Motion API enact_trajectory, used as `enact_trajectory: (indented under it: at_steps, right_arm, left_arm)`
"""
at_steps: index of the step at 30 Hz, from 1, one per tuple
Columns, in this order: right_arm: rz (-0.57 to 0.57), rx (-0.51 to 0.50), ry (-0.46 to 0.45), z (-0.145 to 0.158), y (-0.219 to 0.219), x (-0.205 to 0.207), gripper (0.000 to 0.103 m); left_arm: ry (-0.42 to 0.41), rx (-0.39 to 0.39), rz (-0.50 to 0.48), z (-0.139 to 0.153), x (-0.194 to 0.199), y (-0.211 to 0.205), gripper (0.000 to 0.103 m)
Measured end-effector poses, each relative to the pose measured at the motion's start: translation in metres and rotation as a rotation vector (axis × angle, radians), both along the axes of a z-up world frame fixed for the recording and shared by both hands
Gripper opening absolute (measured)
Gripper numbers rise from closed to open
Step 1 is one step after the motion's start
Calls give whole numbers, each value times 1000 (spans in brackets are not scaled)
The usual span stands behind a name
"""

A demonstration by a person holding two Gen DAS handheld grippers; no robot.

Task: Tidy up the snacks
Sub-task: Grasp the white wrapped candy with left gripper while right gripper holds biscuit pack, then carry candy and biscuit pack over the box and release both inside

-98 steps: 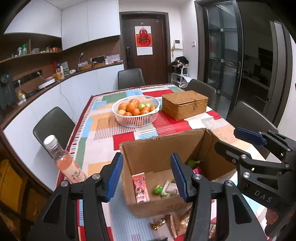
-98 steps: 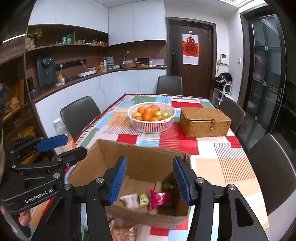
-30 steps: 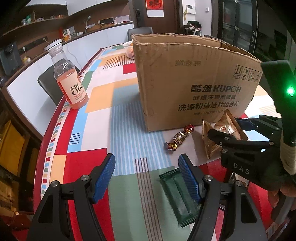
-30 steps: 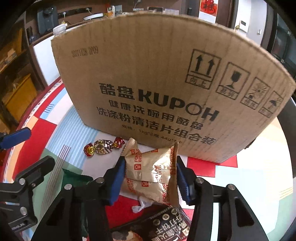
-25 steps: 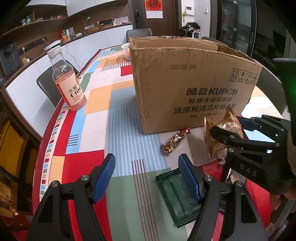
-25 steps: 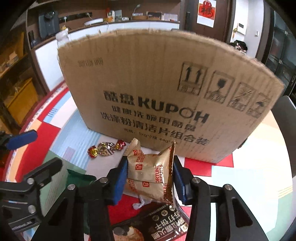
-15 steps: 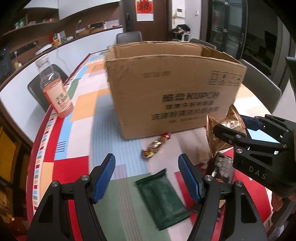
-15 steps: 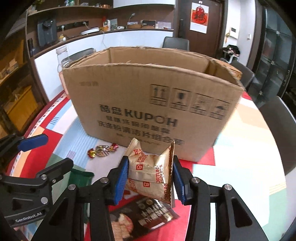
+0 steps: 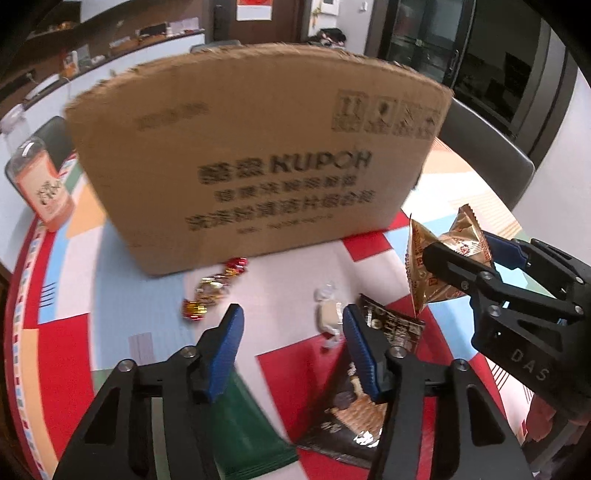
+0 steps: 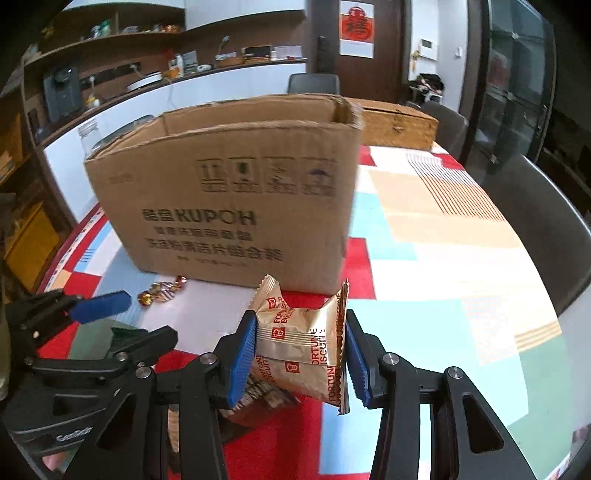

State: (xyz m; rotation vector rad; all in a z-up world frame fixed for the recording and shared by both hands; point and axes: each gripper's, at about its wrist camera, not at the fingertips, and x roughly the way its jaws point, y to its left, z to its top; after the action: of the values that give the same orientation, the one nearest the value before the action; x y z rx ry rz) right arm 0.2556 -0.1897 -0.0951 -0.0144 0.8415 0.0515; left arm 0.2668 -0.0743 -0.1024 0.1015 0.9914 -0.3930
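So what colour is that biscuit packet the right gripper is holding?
Shiny gold with red lettering; the biscuit packet shows best in the right wrist view.

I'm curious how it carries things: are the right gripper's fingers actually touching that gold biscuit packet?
Touching. In the right wrist view, both blue fingers of the right gripper press the gold biscuit packet, lifted off the tablecloth.

A dark wooden door (image 10: 356,37) with a red-and-white poster (image 10: 357,27) stands at the far end of the room, beside tall dark glass doors (image 10: 517,81) on the right. Along the left wall runs a white counter (image 10: 147,99) under brown open shelves (image 10: 110,40) and white upper cabinets (image 10: 243,13). Dark grey chairs (image 10: 313,83) ring the worktop (image 10: 443,229), whose cloth is a patchwork of red, blue, tan and white blocks.
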Motion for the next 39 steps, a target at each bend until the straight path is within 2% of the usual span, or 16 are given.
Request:
enact_trajectory:
  at_steps: [12,21,23,25,30,39]
  right_arm:
    - [-47,26,16,-14,-19,-3,46]
    - [-52,47,19,-17,-24,-4,46]
    - [-52,49,18,-17,-25,-3,46]
    - [-54,50,18,-18,-25,-4,46]
    - [-52,52,14,-15,-24,-4,46]
    - [-35,63,-18,1,-19,-10,46]
  left_arm:
    - [69,36,-41,-24,12,-23,33]
    - [65,70,-47,-33,15,-39,25]
    - [64,74,-48,-32,16,-39,19]
    - [66,72,-46,-32,17,-43,19]
    - [47,50,-39,-22,14,-43,19]
    - [-24,-9,-12,15,2,-26,19]
